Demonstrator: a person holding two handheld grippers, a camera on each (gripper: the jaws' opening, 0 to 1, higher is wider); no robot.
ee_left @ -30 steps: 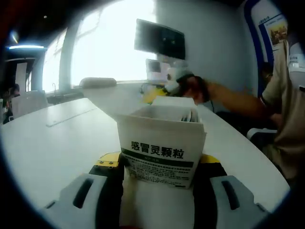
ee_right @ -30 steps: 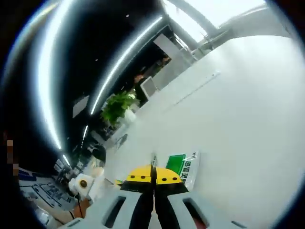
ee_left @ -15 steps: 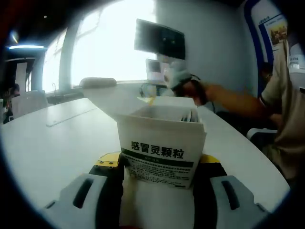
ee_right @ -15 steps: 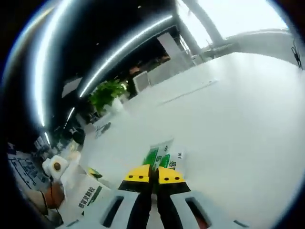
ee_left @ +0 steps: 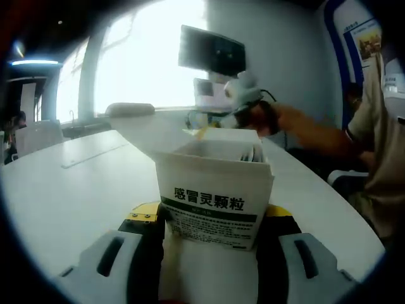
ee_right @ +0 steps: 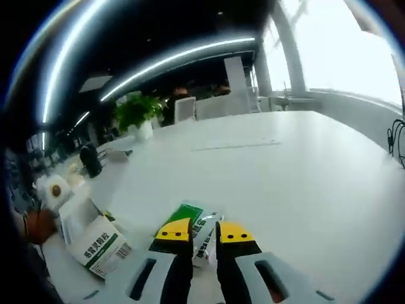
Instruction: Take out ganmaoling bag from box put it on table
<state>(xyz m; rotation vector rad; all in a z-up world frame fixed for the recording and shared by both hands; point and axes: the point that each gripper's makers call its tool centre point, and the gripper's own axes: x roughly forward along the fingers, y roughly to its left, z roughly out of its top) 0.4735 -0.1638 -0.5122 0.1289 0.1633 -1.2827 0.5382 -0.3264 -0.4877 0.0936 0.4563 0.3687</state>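
It was an office meeting room: a big white oval table (ee_right: 304, 177), white chairs (ee_right: 185, 109), a dark wall screen (ee_left: 212, 50), a potted green plant (ee_right: 134, 113).

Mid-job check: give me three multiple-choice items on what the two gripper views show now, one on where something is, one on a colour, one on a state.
1. Where is the ganmaoling bag?
A. inside the box
B. on the white table, ahead of the right gripper
C. on a chair

2. What colour are the right gripper's fingertips?
A. yellow
B. red
C. blue

3. What state is the box in?
A. sealed, lying flat
B. crushed
C. open at the top, held in the left gripper

Answers:
1 B, the green-and-white bag lies on the tabletop between the fingers.
2 A, both tips are yellow.
3 C, the flaps stand up and the left gripper's fingers flank the box.
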